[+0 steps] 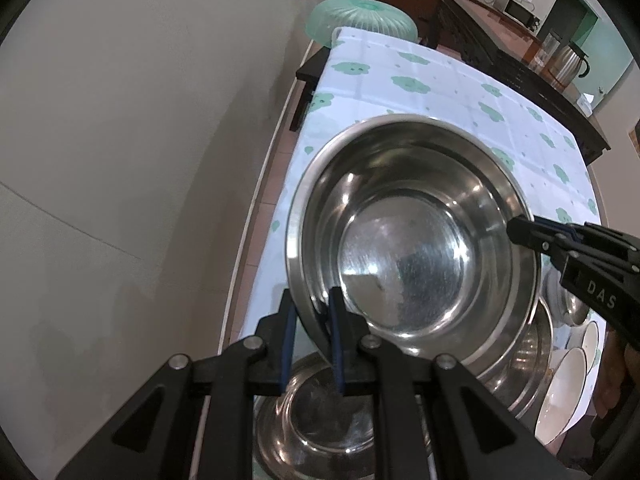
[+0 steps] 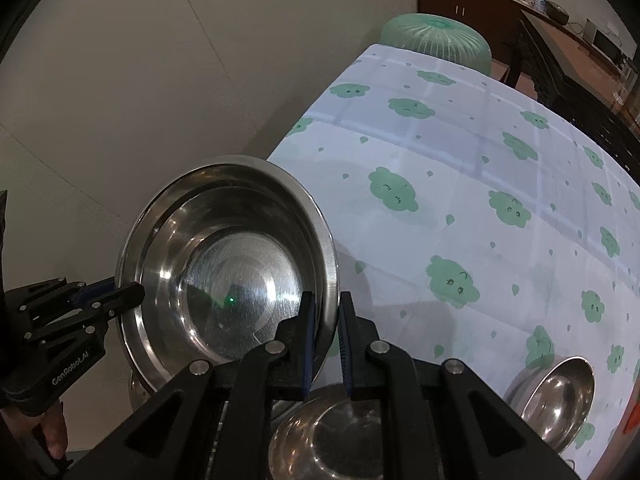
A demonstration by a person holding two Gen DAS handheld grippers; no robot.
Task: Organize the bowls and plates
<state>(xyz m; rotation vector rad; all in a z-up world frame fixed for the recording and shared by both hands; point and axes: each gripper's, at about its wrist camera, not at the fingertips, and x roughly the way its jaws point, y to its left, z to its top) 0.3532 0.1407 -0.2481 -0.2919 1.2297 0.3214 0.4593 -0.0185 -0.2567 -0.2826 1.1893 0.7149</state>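
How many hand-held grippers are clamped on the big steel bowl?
2. The left hand-held gripper grips the bowl by one side of its rim; the right hand-held gripper grips the opposite side. None seems hidden.

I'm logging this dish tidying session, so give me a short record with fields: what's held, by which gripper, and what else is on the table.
held item: large steel bowl, tilted, lifted off the table
left gripper: jaws shut on the bowl's near rim
right gripper: jaws shut on the opposite rim
below: more steel bowls
beside them: white bowls
surface: cloud-print tablecloth
far end: green mesh cover
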